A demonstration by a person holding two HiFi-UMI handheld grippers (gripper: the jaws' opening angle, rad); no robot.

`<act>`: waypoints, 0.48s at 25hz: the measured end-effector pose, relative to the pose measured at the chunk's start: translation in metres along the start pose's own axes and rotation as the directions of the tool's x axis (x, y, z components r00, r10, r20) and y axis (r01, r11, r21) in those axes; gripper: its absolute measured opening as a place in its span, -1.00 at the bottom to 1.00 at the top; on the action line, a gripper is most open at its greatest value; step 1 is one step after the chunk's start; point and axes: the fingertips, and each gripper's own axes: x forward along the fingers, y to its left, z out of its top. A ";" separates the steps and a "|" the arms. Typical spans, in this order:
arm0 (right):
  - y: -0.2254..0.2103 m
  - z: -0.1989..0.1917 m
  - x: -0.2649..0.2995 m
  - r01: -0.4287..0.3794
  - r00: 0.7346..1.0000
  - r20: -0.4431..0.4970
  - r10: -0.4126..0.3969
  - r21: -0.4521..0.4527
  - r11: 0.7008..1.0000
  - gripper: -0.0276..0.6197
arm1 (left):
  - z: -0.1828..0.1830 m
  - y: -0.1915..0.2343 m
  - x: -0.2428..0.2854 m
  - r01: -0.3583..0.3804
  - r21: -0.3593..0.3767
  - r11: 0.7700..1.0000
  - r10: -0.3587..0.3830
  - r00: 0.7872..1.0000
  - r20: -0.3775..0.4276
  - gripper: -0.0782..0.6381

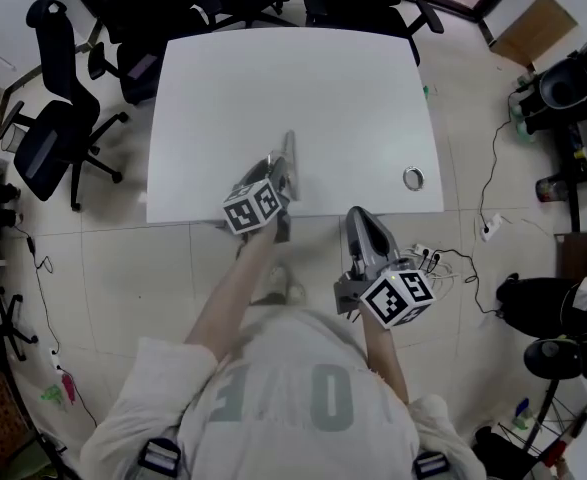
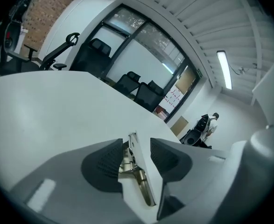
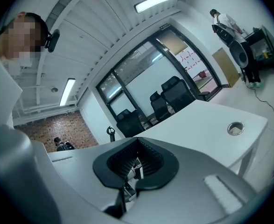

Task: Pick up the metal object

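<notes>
Metal object (image 1: 290, 158): long narrow silvery strip, small spring-like part on one side; lies on white counter (image 1: 353, 88), near front edge.

Bright, even indoor light; fisheye bend at edges.
Long white ceiling strip lights (image 3: 156, 1) glare; the white rectangular tabletop (image 1: 293, 88) is barely shadowed; the slim metal object (image 2: 144, 190) glints dully; gripper views darken at corners.

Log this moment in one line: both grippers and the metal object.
left gripper: open, metal object between jaws | right gripper: shut, empty, off table | metal object: on table, not gripped
</notes>
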 end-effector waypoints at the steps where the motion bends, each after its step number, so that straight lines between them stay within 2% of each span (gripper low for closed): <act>1: 0.000 0.000 0.000 0.004 1.000 0.001 -0.004 0.001 1.000 -0.87 | 0.000 0.000 0.002 -0.001 0.011 1.000 0.001 1.000 -0.009 -0.29; 3: -0.001 0.001 0.001 0.014 1.000 0.010 -0.014 0.004 1.000 -0.87 | -0.003 0.001 0.009 -0.012 0.041 0.999 0.014 0.999 -0.040 -0.38; 5: -0.003 0.001 0.000 0.022 1.000 0.018 -0.022 0.006 1.000 -0.87 | -0.006 0.002 0.013 -0.028 0.077 0.997 0.033 0.997 -0.069 -0.61; 7: -0.005 0.000 -0.003 0.029 0.999 0.019 -0.029 0.008 1.000 -0.87 | -0.007 -0.001 0.014 -0.016 0.087 0.996 0.022 0.997 -0.076 -0.63; 10: -0.006 -0.001 -0.005 0.030 0.999 0.015 -0.030 0.011 0.999 -0.87 | -0.003 -0.005 0.011 0.009 0.052 0.999 -0.007 0.999 -0.041 -0.67; 12: -0.005 0.000 -0.004 0.023 1.000 0.014 -0.023 0.005 1.000 -0.88 | 0.005 -0.014 0.006 0.013 0.099 0.995 -0.013 1.000 -0.004 -0.74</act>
